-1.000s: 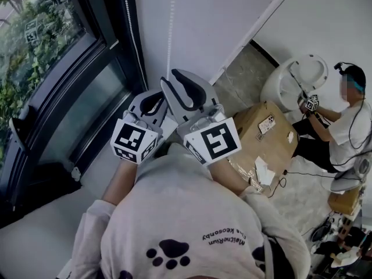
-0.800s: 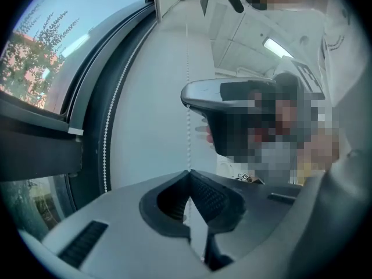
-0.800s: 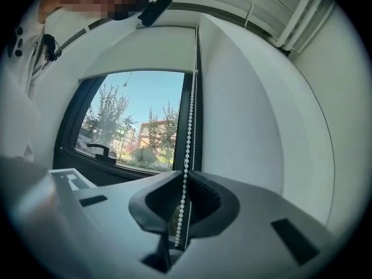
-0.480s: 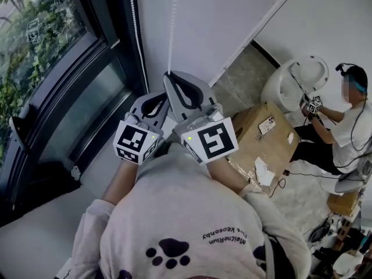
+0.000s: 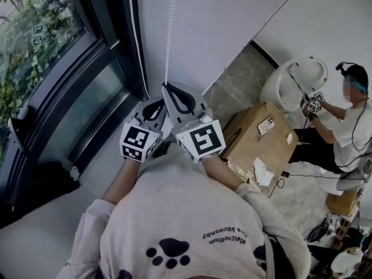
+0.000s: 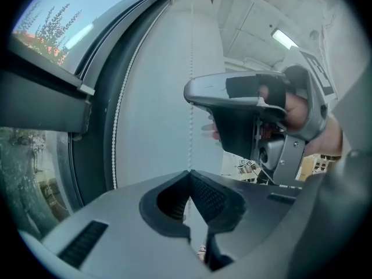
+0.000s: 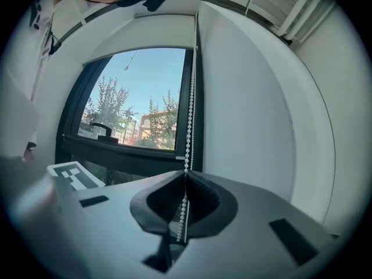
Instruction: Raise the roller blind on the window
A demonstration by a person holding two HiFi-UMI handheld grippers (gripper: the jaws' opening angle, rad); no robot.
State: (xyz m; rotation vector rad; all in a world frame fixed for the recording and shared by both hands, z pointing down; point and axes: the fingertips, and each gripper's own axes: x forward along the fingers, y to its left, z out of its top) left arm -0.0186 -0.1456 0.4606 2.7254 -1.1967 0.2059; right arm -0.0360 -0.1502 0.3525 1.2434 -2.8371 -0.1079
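Two sets of grey plastic tongs logged: left tongs and right tongs, each clamped shut on thin white beaded blind cord, right above left; strung down white wall just beside black window frame.

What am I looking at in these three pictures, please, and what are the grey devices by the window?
There is no robot: a person holds a left gripper and a right gripper by hand. One picture comes from a camera on that person's head, looking down. The other two come from cameras riding on the grippers, looking along their fingers. Both grippers are shut on the white blind chain, which hangs beside the window; the right gripper grips it higher up. On the floor behind are a cardboard box and a second person, seated.
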